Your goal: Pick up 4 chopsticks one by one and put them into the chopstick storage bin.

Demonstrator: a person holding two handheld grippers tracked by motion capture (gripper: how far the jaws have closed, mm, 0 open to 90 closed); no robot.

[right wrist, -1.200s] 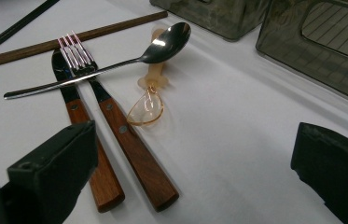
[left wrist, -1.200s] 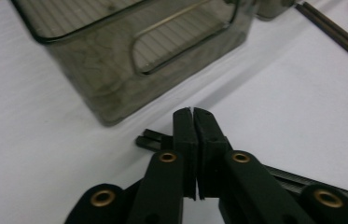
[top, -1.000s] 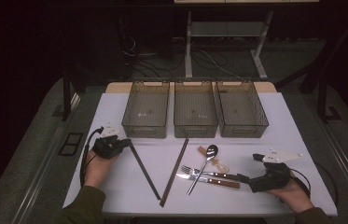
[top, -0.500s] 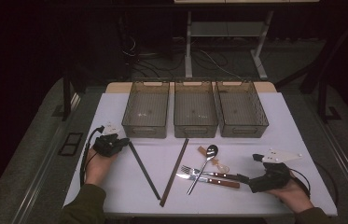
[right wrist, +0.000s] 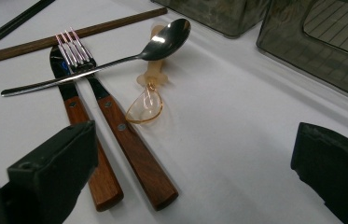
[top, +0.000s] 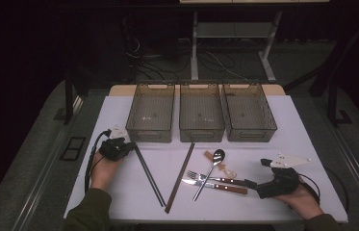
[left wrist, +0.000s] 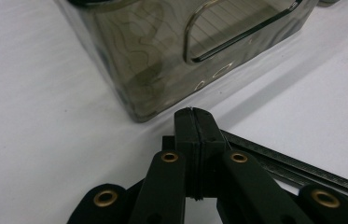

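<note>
Here, the left gripper [top: 128, 147] is seen with its black jaws pressed fully together and nothing between them, resting near the left edge of the white table [top: 292, 130], just beside the upper ends of the thin black chopsticks [top: 149, 175]. The right gripper [top: 253, 184], near the front right corner, is held with its jaws wide apart, pointing at the wooden, riveted handles of the fork [right wrist: 115, 121] and the knife [right wrist: 85, 154]. A shiny metal spoon [right wrist: 153, 51] is laid across them. Three smoky, translucent plastic bins [top: 201, 113] are lined along the far edge.
</note>
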